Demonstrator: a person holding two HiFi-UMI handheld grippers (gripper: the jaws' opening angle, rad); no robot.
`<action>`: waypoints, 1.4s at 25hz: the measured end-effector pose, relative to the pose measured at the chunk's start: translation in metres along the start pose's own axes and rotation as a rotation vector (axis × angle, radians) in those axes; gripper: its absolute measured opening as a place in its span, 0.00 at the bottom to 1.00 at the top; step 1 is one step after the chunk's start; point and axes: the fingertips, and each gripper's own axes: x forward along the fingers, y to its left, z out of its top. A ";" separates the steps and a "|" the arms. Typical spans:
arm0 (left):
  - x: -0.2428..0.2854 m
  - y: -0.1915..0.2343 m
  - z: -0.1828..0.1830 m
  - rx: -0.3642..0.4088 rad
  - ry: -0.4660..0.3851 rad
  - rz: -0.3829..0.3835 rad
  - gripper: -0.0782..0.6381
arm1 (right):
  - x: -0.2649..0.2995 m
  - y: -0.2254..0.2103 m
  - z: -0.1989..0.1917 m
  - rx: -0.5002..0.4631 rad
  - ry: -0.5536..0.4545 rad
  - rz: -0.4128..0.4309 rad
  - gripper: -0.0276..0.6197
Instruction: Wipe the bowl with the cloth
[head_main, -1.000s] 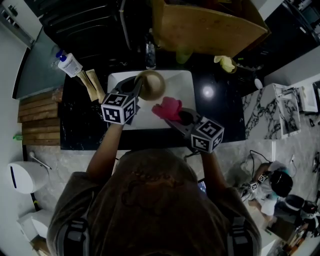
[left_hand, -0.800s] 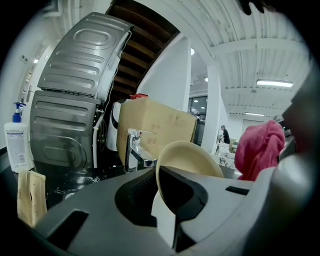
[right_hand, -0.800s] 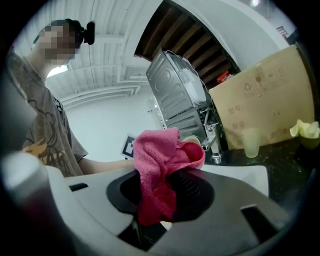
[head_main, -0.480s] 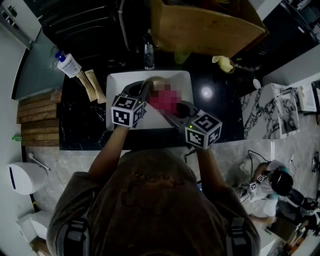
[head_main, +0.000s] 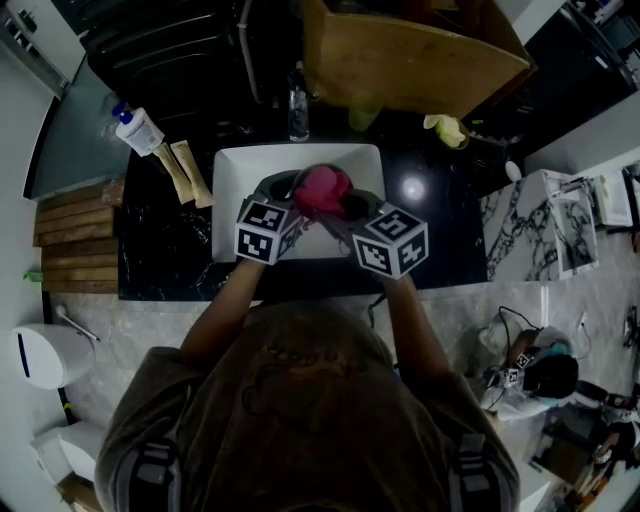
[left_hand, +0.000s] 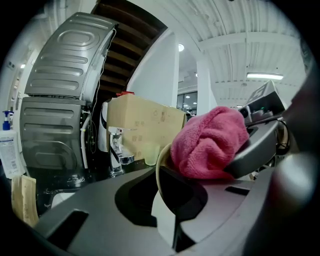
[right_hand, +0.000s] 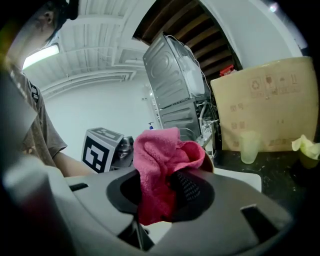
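Note:
Over the white sink (head_main: 236, 170) my two grippers meet. The left gripper (head_main: 290, 192) is shut on the tan bowl, whose thin rim (left_hand: 158, 167) stands on edge between its jaws (left_hand: 165, 197). A pink cloth (head_main: 322, 188) is bunched in my right gripper (head_main: 345, 205), which is shut on it (right_hand: 159, 192). In the left gripper view the cloth (left_hand: 210, 142) is pressed into the bowl's open side. From the head view the cloth hides nearly all of the bowl. In the right gripper view a sliver of the bowl (right_hand: 210, 161) shows behind the cloth (right_hand: 157, 167).
A chrome faucet (left_hand: 116, 150) stands behind the sink, a cardboard box (head_main: 410, 50) beyond it. A soap bottle (head_main: 138, 128) and wooden boards (head_main: 75, 235) are on the left. A plastic cup (right_hand: 248, 146) and a yellow rag (head_main: 447, 128) rest on the black counter.
The right gripper carried the pink cloth up and left onto the bowl. The left gripper shifted right toward it. The bowl, plainly visible a second ago, is now covered.

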 end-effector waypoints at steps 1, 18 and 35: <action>0.000 0.000 0.000 0.003 -0.002 0.003 0.13 | 0.001 -0.003 -0.001 -0.003 0.007 -0.010 0.23; 0.003 0.005 -0.008 0.032 0.056 0.055 0.14 | 0.007 -0.045 -0.010 -0.168 0.125 -0.243 0.23; 0.005 0.024 0.000 0.037 0.043 0.111 0.15 | 0.006 -0.029 -0.052 -0.111 0.206 -0.194 0.23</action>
